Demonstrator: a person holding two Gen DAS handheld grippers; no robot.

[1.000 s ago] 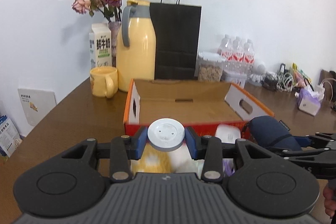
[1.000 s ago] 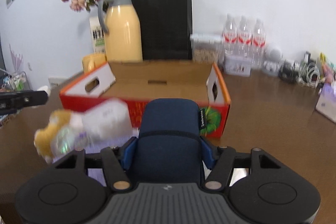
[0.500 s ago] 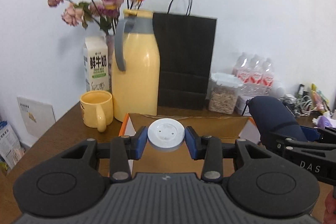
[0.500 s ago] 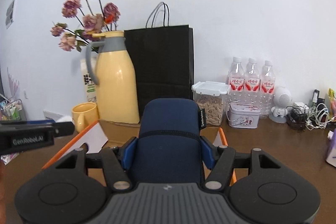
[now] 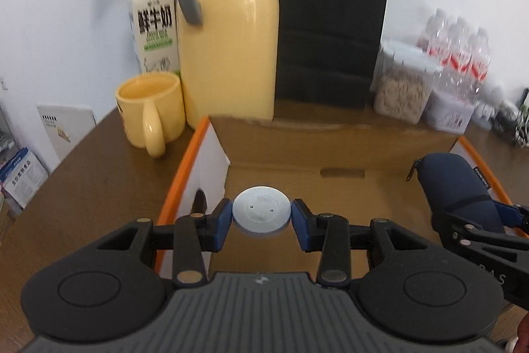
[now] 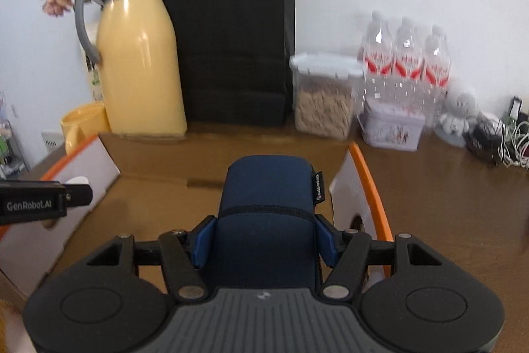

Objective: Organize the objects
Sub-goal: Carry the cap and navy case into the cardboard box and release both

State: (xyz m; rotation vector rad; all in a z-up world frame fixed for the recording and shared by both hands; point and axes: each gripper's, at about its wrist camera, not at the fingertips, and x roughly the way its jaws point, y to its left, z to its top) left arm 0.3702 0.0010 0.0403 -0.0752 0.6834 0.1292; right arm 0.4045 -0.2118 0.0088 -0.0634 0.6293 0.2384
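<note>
An open cardboard box (image 5: 274,151) with orange edges lies on the brown table; it also shows in the right wrist view (image 6: 211,154). My left gripper (image 5: 261,215) is shut on a white round cap (image 5: 261,212) and holds it over the box's left half. My right gripper (image 6: 266,240) is shut on a navy blue pouch (image 6: 269,197) and holds it over the box's right half. The pouch also shows in the left wrist view (image 5: 459,187). The left gripper shows at the left edge of the right wrist view (image 6: 43,202).
Behind the box stand a yellow jug (image 5: 228,28), a black paper bag (image 5: 330,15), a yellow mug (image 5: 150,108), a milk carton (image 5: 153,25), a cereal container (image 6: 324,98), water bottles (image 6: 406,55) and a tin (image 6: 390,124). Cables (image 6: 502,138) lie at the right.
Both grippers have moved forward and tipped down over the open box, each still holding its object. The box floor now fills the lower view.
</note>
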